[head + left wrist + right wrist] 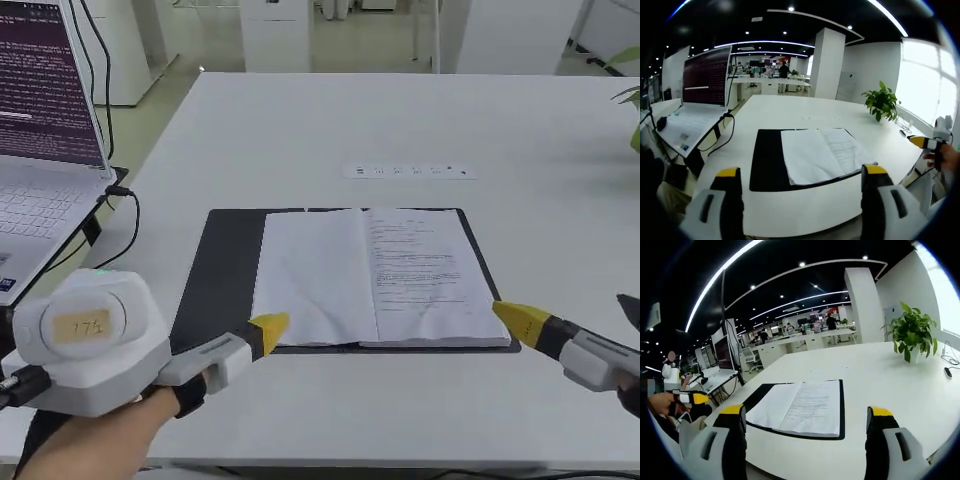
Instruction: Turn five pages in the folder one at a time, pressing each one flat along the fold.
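Fingers wide on both, nothing held: left gripper and right gripper hover off the near corners of the folder, likely staged to lift the right page. Folder lies open and flat, mid-table. Count: one folder, two grippers, one laptop, one plant.

At frame centre, the folder has a matt black cover and white paper pages; the bench is smooth matt white.
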Demonstrator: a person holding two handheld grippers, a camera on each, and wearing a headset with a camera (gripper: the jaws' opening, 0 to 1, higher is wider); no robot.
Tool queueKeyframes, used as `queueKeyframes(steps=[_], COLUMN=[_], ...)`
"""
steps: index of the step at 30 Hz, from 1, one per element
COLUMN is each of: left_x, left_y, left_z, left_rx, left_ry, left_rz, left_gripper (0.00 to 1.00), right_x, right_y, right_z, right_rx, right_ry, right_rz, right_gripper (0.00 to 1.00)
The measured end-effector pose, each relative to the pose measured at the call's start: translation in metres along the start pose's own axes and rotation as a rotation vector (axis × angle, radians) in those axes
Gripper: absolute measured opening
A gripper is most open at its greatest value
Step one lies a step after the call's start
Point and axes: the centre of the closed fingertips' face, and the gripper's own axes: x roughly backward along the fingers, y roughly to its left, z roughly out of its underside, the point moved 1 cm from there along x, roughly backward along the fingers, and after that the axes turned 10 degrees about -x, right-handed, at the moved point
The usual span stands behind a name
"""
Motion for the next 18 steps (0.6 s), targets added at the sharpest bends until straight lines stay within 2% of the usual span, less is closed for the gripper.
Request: queueKeyframes(steps=[8, 14, 16, 18], left_x=[-0.011, -0.03, -0.036, -0.047], left_y=[-0.011, -0.029, -0.038, -0.046], left_z=[-0.008, -0.01, -0.011, -0.013], left_rx=[-0.031, -0.071, -0.085, -0.098], left_ry=[-0.007, 0.007, 0.018, 0.004], left_rz=[0.013, 0.046, 0.064, 0.077], left_gripper=[0.99, 0.99, 0.91, 0.91], right_x=[0.001, 0.003, 0.004, 0.005], right_y=[-0.005, -0.009, -0.011, -0.015], right_z=[0.004, 0.004, 0.005, 0.006], right_rx=[-0.01, -0.015, -0.02, -0.03], right_ry=[0.013, 0.012, 0.013, 0.009], right_rz=[-0.002, -0.003, -0.002, -0.002], right_gripper=[0.97, 0.96, 0.96, 0.96])
